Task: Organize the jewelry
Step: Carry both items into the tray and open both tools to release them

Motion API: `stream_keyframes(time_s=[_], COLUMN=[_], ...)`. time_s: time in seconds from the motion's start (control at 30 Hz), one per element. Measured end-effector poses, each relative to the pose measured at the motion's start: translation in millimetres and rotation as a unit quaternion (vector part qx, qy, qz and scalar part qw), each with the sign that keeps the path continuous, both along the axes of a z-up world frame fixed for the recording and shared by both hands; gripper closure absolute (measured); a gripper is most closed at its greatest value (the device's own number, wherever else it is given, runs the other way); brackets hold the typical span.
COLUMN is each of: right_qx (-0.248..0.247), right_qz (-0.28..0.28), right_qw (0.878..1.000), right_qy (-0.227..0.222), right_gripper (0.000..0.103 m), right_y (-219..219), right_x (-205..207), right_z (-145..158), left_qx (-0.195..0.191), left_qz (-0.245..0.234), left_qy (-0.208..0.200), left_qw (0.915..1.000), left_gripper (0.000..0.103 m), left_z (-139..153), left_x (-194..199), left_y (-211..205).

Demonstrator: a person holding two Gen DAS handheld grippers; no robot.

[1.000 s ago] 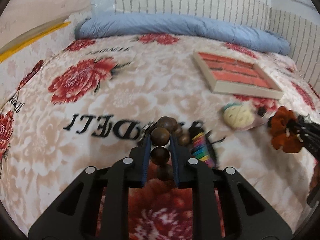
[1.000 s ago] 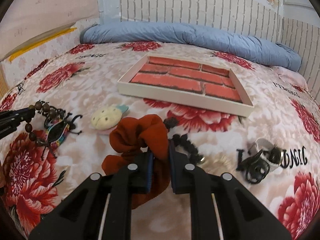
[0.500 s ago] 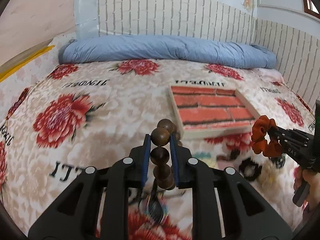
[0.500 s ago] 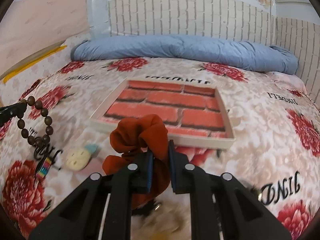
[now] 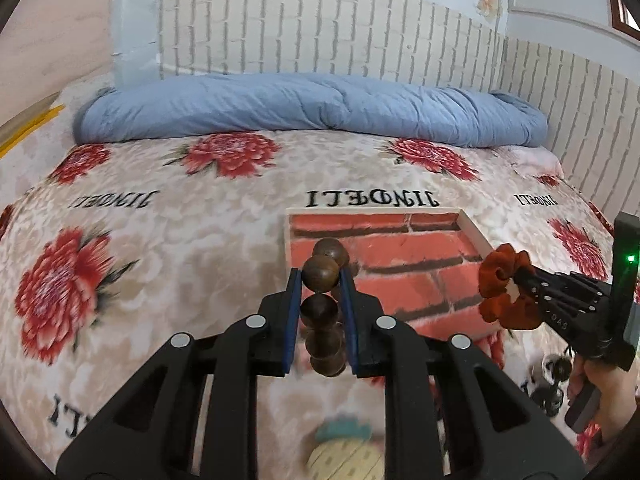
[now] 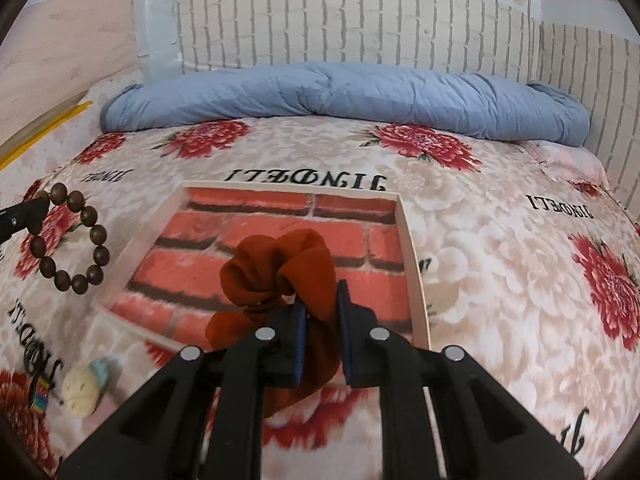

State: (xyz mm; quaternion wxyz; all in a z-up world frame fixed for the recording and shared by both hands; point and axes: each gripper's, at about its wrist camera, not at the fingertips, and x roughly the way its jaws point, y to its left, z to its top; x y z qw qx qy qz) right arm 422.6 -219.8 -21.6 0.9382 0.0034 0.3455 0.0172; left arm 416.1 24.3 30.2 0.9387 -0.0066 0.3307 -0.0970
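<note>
Two views. Left wrist: left gripper (image 5: 320,280) angled down, clamped on wooden bead bracelet (image 5: 321,276), raised above the near-left corner of the brick-print tray (image 5: 474,236). Right gripper (image 5: 516,280) enters at right, hand (image 5: 600,392) cut off by the frame. Small dark items by that hand are blurred.

Right wrist: right gripper (image 6: 321,298) tilted down, pinching rust-orange scrunchie (image 6: 280,268) over the tray (image 6: 408,240). Bracelet (image 6: 72,240) hangs at left, beside the tray. Pineapple-shaped piece (image 6: 84,390) lies blurred on floral bedspread (image 6: 500,280); blue duvet (image 6: 344,96) behind.
</note>
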Motion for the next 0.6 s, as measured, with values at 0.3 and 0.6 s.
stream_keyframes(time_s=[0.3, 0.6], right_qx=[-0.008, -0.039], right_qz=[-0.02, -0.041], right_qw=[0.999, 0.996], right_qy=[0.029, 0.075], right_gripper=[0.088, 0.089], right_y=[-9, -18], right_x=[75, 146], right_z=[-9, -33], left_qx=[0.013, 0.009], left_qz=[-0.022, -0.014], left_qy=[0.034, 0.094], left_qw=[0.9991, 0.9954], left_gripper=[0.085, 0.085], left_z=[-22, -62], left_x=[83, 152], left_y=[-49, -64])
